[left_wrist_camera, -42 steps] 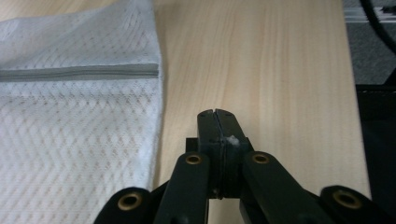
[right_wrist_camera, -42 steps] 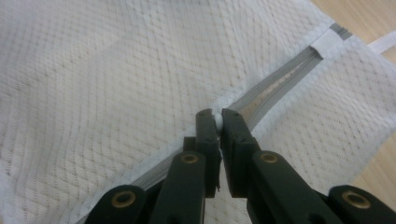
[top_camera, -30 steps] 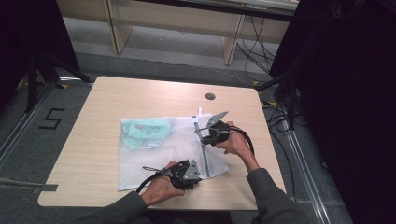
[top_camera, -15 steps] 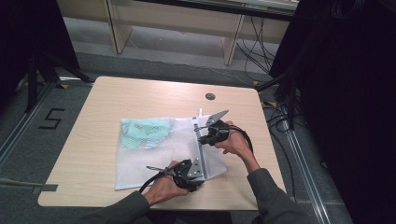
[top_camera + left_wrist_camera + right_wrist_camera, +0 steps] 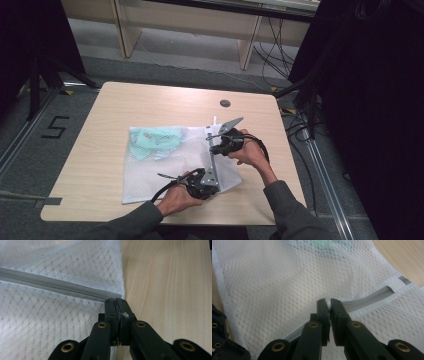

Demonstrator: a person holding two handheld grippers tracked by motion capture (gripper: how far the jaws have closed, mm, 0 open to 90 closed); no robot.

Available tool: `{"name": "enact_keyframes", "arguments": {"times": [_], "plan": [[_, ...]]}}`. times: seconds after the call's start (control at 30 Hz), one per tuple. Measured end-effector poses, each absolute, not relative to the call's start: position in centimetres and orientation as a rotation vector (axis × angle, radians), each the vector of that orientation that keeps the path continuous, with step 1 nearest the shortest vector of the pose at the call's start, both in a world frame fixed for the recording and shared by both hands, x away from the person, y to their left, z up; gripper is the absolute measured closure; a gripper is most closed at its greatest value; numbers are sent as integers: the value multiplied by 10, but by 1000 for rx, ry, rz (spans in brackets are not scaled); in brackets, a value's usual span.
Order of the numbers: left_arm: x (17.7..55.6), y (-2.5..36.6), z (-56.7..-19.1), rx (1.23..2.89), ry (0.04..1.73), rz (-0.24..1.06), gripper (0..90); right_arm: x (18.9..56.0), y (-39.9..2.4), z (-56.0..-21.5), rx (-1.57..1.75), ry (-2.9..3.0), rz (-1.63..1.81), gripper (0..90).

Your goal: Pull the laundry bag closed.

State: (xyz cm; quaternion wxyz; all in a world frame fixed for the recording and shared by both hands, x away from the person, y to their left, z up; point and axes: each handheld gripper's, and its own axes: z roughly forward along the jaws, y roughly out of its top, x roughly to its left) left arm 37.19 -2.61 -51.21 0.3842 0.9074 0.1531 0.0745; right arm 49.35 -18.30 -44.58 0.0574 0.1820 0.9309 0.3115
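- lying flat across the middle of the wooden table (image 5: 100,150): white mesh laundry bag (image 5: 165,170), with a pale green garment (image 5: 152,142) inside near its far left corner.
- running along the bag's right edge, between both grippers: grey zipper (image 5: 57,287).
- pinched tight on the bag's near corner at the zipper's end, jaws having just closed: left gripper (image 5: 117,306).
- clamped narrow on a small white bit at the zipper line, farther along: right gripper (image 5: 327,305).

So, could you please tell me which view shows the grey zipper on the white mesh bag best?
The left gripper view: the grey zipper runs sharp and close there. The right gripper view shows part of it; the high view, a thin line.
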Motion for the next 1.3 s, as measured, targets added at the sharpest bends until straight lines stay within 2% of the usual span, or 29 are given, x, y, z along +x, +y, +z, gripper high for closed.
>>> {"name": "enact_keyframes", "arguments": {"times": [0.27,0.43,0.5,0.53,0.7,0.9,1.1,1.17,1.23,1.3], "plan": [[371,-25,-517,2226,465,141,888,498,-185,-453,600,2774,907,869],[373,-22,-515,2283,410,160,888,504,-184,-460,623,2767,874,869],[371,-25,-517,2226,456,145,888,507,-182,-464,622,2765,872,869],[373,-22,-514,2295,401,162,888,509,-182,-464,605,2762,870,870],[371,-25,-516,2246,446,156,887,519,-177,-469,603,2751,880,870],[372,-23,-513,2304,389,169,887,531,-178,-472,646,2711,872,870],[372,-23,-513,2304,391,169,887,544,-175,-481,671,2713,880,869],[369,-26,-515,2258,426,171,886,547,-174,-483,693,2715,881,869],[371,-23,-513,2314,378,186,886,552,-173,-484,699,2706,893,869],[369,-26,-515,2266,424,169,886,556,-172,-485,721,2695,898,869]]}}
